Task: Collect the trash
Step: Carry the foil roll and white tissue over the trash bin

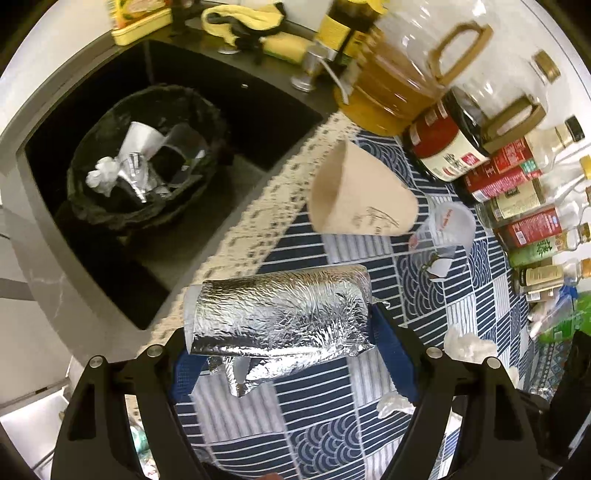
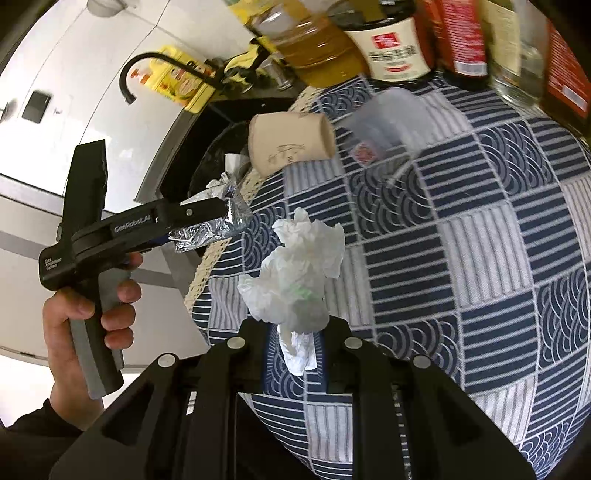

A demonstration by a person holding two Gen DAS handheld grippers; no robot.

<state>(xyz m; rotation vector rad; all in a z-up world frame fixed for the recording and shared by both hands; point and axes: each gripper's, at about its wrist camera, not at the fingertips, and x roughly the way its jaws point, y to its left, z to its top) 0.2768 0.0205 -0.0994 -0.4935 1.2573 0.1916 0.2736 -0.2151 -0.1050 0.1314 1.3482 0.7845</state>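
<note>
My left gripper (image 1: 288, 343) is shut on a crumpled silver foil wrapper (image 1: 280, 314), held crosswise between its blue pads above the edge of the blue patterned tablecloth (image 1: 461, 295). In the right wrist view the left gripper (image 2: 210, 218), in a person's hand, carries the foil wrapper (image 2: 232, 210) near the sink. My right gripper (image 2: 297, 332) is shut on a crumpled white tissue (image 2: 299, 273) above the cloth. A bin with a black bag (image 1: 110, 107) stands in the dark sink and holds trash. A beige paper cup (image 1: 362, 195) (image 2: 291, 142) and a clear plastic cup (image 1: 447, 229) (image 2: 384, 122) lie on the cloth.
Oil jugs (image 1: 399, 85) and several sauce bottles (image 1: 509, 177) line the back and right of the cloth. More white tissue wads (image 1: 469, 343) lie at the right. A black faucet (image 2: 147, 66), a yellow box (image 2: 177, 81) and a yellow rag (image 1: 251, 26) sit behind the sink.
</note>
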